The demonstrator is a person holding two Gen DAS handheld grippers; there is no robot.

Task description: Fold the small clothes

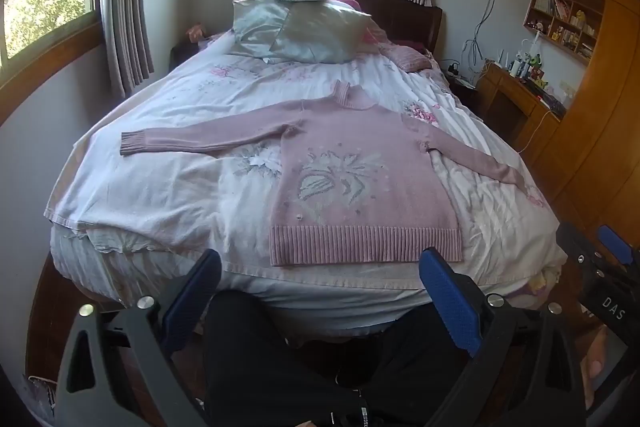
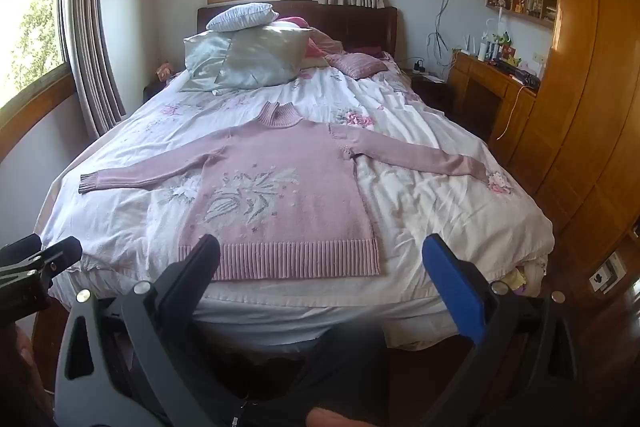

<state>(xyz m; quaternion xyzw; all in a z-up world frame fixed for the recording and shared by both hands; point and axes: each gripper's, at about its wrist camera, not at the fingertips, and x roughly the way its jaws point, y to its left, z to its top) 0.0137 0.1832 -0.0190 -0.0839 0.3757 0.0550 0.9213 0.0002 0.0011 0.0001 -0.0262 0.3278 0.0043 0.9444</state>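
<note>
Left wrist view shows my left claw (image 1: 320,291) spread wide and empty at the foot of the bed (image 1: 160,195). Ahead lies the pink sweater (image 1: 360,179), flat and face up, both sleeves stretched out, hem nearest me; I judge no fold has been made yet, so everything remains to do. To the right, my right claw (image 2: 322,277) is likewise spread and empty. I see no containers near the sweater.

Bed (image 1: 160,195) carries a flat pink sweater (image 1: 360,179), pillows (image 1: 304,27) at its head
</note>
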